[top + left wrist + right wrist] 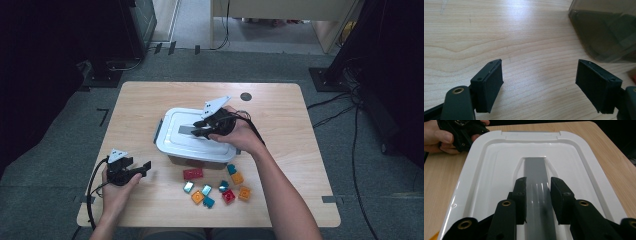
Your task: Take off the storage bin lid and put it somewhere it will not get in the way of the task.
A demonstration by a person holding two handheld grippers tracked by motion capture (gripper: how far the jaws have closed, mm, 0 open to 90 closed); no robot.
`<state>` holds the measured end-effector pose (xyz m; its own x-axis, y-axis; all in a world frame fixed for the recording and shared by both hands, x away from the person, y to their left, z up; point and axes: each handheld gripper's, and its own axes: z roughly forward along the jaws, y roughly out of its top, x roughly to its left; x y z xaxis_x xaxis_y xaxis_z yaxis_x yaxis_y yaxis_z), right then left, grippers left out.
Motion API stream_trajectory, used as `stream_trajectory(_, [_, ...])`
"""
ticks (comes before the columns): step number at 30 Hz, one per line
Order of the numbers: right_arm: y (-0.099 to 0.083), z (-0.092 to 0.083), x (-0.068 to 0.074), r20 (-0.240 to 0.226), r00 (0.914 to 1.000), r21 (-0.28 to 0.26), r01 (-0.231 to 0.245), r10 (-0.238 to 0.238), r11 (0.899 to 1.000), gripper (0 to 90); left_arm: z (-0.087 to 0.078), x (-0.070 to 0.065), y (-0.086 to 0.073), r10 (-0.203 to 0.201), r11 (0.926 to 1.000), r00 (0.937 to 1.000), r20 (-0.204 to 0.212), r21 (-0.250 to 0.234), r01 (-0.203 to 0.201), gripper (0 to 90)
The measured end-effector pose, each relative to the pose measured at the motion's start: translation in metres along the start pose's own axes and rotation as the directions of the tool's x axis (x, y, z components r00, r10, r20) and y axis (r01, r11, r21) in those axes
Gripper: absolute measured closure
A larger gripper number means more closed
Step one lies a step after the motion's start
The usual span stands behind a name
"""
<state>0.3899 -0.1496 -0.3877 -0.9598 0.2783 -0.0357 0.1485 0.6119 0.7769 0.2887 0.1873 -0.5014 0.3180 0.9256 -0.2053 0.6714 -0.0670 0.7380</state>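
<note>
The right gripper (538, 195) sits over the white lid (172, 137) of the box at table centre, jaws straddling its grey handle (537, 173) without clearly clamping. The left gripper (539, 85) rests spread apart at the near left.

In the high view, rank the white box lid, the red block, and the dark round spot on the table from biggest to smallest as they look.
1. White box lid: by far the largest.
2. Red block: far smaller than the lid.
3. Dark round spot: looks a bit smaller than the red block, though it lies farther from the camera, so these two are not sure.
</note>
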Motion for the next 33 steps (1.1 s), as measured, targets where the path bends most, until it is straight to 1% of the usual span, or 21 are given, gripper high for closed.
stream_trajectory(5, [0.003, -0.005, -0.001, -0.002, 0.9998, -0.007, 0.021, -0.021, 1.0, 68.4, 0.001, -0.002, 0.0, 0.001, 1.0, 1.0, 0.008, 0.002, -0.002, 21.6])
stream_trajectory(8, [0.004, -0.008, -0.002, 0.0, 0.9998, -0.012, 0.02, -0.02, 1.0, 68.4, 0.001, -0.002, 0.0, 0.004, 1.0, 1.0, 0.008, 0.002, -0.004, 21.5])
stream_trajectory(14, [0.004, -0.02, -0.007, 0.011, 0.9997, -0.045, -0.023, 0.024, 0.999, 68.5, 0.002, -0.001, 0.0, -0.003, 1.0, 1.0, 0.009, 0.002, 0.003, 21.6])
stream_trajectory(20, [0.003, -0.031, -0.009, 0.029, 0.9978, -0.059, -0.059, 0.06, 0.997, 68.5, 0.001, -0.001, 0.0, -0.002, 1.0, 1.0, 0.008, 0.002, 0.002, 21.6])
stream_trajectory(26, [0.001, -0.044, -0.012, 0.042, 0.9932, -0.105, -0.103, 0.108, 0.989, 68.5, 0.002, -0.001, 0.0, -0.002, 1.0, 1.0, 0.008, 0.003, 0.002, 21.6])
stream_trajectory(30, [-0.001, -0.05, -0.013, 0.064, 0.9895, -0.109, -0.122, 0.129, 0.987, 68.5, 0.003, -0.001, 0.0, 0.0, 1.0, 1.0, 0.007, 0.005, 0.0, 21.6])
stream_trajectory(31, [-0.002, -0.053, -0.014, 0.07, 0.9875, -0.111, -0.133, 0.141, 0.985, 68.5, 0.003, -0.001, 0.0, 0.0, 1.0, 1.0, 0.007, 0.005, 0.0, 21.6])
stream_trajectory(32, [-0.002, -0.053, -0.014, 0.07, 0.9875, -0.111, -0.133, 0.141, 0.985, 68.5, 0.003, -0.001, 0.0, 0.0, 1.0, 1.0, 0.007, 0.005, 0.0, 21.6])
stream_trajectory(33, [-0.003, -0.056, -0.015, 0.083, 0.9846, -0.111, -0.144, 0.154, 0.983, 68.5, 0.003, -0.001, 0.0, -0.001, 1.0, 1.0, 0.007, 0.004, 0.001, 21.6])
